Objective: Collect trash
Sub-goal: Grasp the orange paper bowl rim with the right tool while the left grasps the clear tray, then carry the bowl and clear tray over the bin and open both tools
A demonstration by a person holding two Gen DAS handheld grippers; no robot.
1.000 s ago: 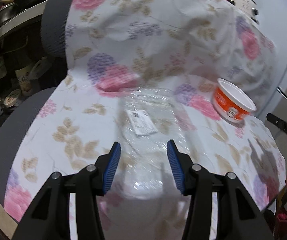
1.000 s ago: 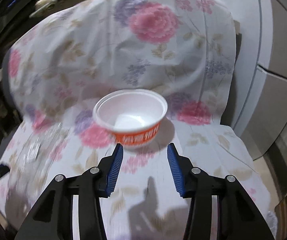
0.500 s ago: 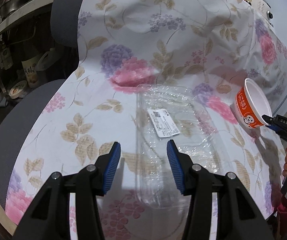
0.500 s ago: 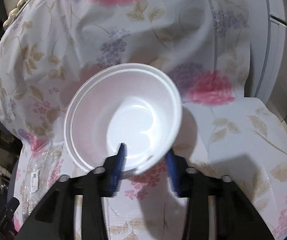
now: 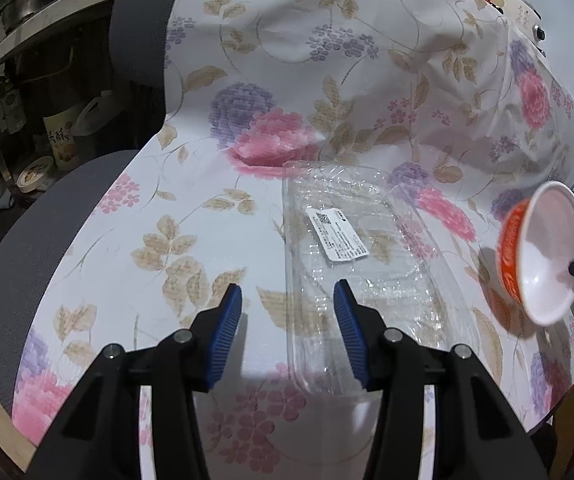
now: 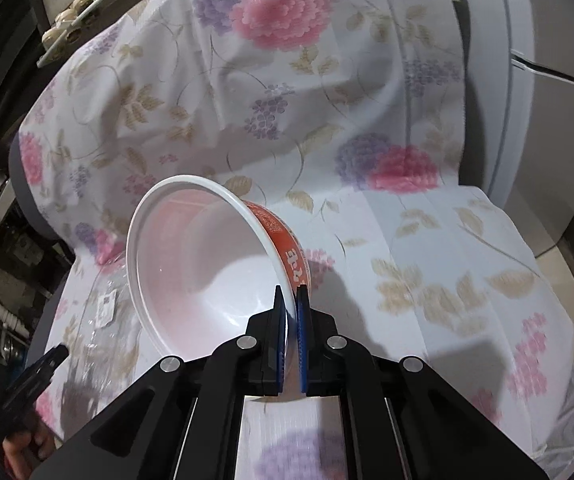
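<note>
Clear tray (image 5: 367, 264) beside tilted bowl (image 6: 207, 264), on floral cloth (image 5: 287, 80).

The right tongs (image 6: 291, 300) have just closed on the rim of a white-lined, orange-walled disposable paper bowl (image 6: 207, 264), which tilts with its mouth facing left above a floral plastic cloth (image 6: 427, 240) draped over a chair. A clear plastic tray with a white label (image 6: 105, 312) lies lower left.

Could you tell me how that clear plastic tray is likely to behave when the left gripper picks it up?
The clear plastic tray looks thin and crinkled, so it will probably flex under the jaws. Empty apart from a label, it is likely light, and its glossy surface may slip.
</note>
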